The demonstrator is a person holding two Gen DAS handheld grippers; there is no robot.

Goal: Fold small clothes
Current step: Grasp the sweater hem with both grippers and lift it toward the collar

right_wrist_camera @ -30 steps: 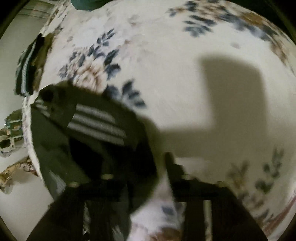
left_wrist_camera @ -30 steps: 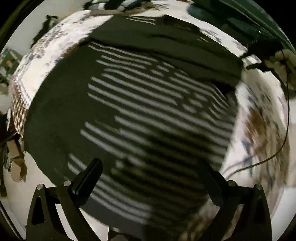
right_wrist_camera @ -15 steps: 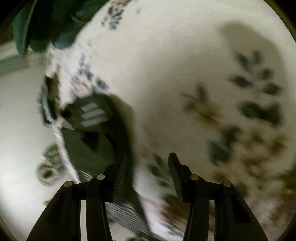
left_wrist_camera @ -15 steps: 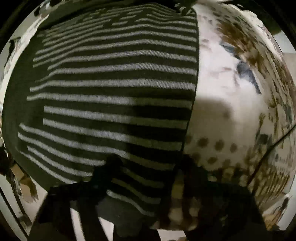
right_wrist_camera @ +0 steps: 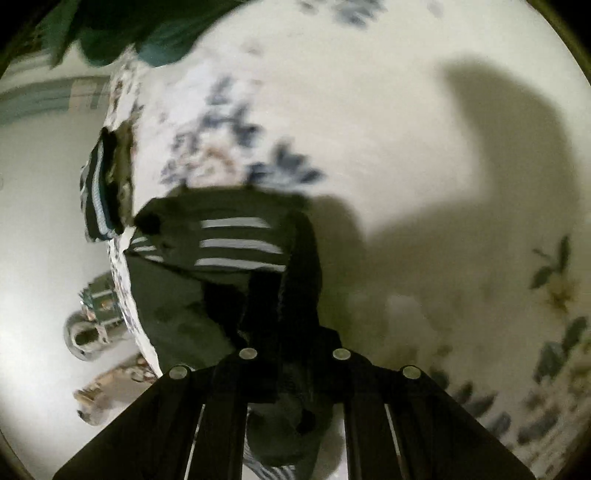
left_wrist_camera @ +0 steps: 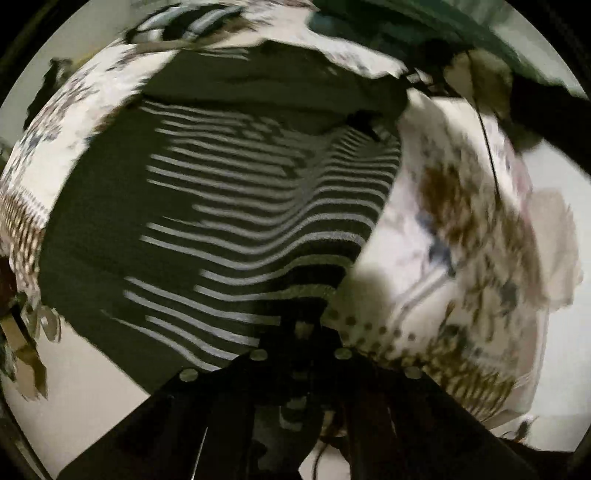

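Dark green knit, banded with pale stripes, is what you have in both grippers. Your left gripper (left_wrist_camera: 301, 332) has just closed, and its jaws now pinch the near striped edge of the small garment (left_wrist_camera: 229, 206), close to the corner where the cloth meets the floral bedspread (left_wrist_camera: 454, 229). From that pinch the stripes run away from you in a wave, so the fabric looks lifted and rippled rather than flat. The rest of the garment lies spread over the bedspread, its plain dark part towards the far side.

Your right gripper (right_wrist_camera: 295, 354) has also just been closing, and its jaws are pressed onto a dark fold of the same garment (right_wrist_camera: 236, 243), bunched between the fingers and hanging below them. Beyond the fingers three pale stripes show on a raised fold, which rests near the left edge of the bedspread (right_wrist_camera: 369, 129).

A second striped piece (right_wrist_camera: 98, 195) hangs over that edge, apart from yours. Teal cloth (right_wrist_camera: 147, 33) lies at the far corner. Both views are blurred.
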